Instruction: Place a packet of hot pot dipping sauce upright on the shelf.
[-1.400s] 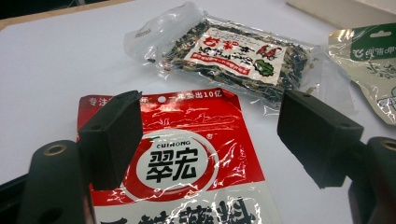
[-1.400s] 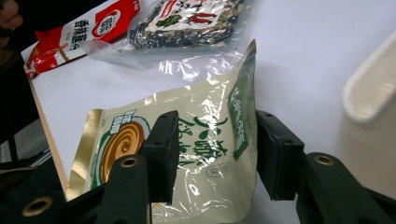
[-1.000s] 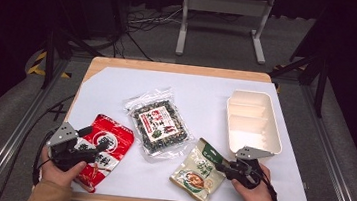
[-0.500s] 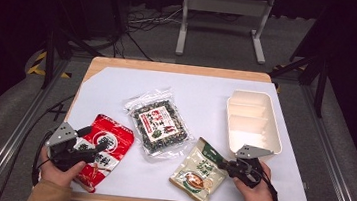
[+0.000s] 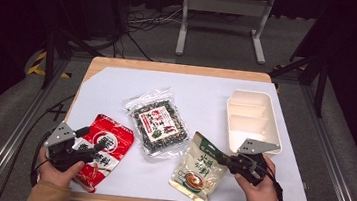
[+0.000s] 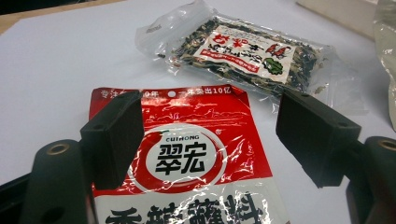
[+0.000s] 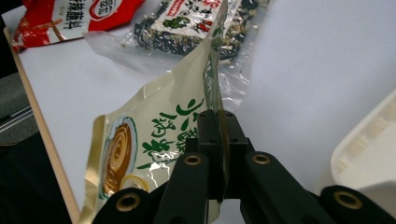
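Left tool [image 5: 92, 148] slightly nearer the table's front edge over the red packet [image 5: 102, 149].

The red packet [image 6: 187, 163] reads "CUIHONG", "翠宏" and "10亿".

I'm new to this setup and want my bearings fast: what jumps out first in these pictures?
The red pouch at the table's front left, with the open left claw over it. Next, the right claw shut on an edge of the green-and-cream pouch at front right. Between them lies a clear bag of dark bits, and a white tray sits at the right.
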A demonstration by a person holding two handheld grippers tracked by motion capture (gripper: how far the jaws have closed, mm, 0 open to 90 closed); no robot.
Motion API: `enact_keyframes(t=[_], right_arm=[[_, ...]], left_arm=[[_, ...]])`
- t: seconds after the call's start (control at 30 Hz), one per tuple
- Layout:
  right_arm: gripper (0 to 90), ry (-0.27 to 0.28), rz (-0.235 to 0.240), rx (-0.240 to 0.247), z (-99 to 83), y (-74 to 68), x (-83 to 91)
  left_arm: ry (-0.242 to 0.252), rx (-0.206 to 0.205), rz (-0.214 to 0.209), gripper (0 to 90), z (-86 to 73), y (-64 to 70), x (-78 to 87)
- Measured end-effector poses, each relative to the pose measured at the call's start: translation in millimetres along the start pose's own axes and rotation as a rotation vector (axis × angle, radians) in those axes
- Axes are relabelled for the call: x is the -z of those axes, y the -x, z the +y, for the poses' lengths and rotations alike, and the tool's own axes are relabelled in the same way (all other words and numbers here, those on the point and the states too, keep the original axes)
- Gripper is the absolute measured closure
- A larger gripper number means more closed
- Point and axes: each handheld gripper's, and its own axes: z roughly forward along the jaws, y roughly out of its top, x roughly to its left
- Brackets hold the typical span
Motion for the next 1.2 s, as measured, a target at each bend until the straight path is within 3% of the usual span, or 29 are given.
enact_keyframes(t=[0.23, 0.5, 0.87, 1.2], right_arm=[[89.9, 0.033, 0.013, 0.054, 27.2, -11.9, 18.5], [89.9, 0.05, -0.025, 0.126, 44.6, -14.5, 36.2], [89.9, 0.06, -0.059, 0.148, 55.0, -6.9, 47.2], [89.9, 0.075, -0.04, 0.16, 77.3, 2.4, 57.5]], left_arm=[[0.005, 0.006, 0.002, 24.0, -0.4, -1.3, 0.8], [0.002, 0.008, 0.009, 24.0, -0.7, -1.4, 1.3], [0.001, 0.012, 0.018, 23.9, -1.4, -2.5, 1.6], [-0.006, 0.03, 0.028, 23.9, -3.1, -6.6, 2.7]])
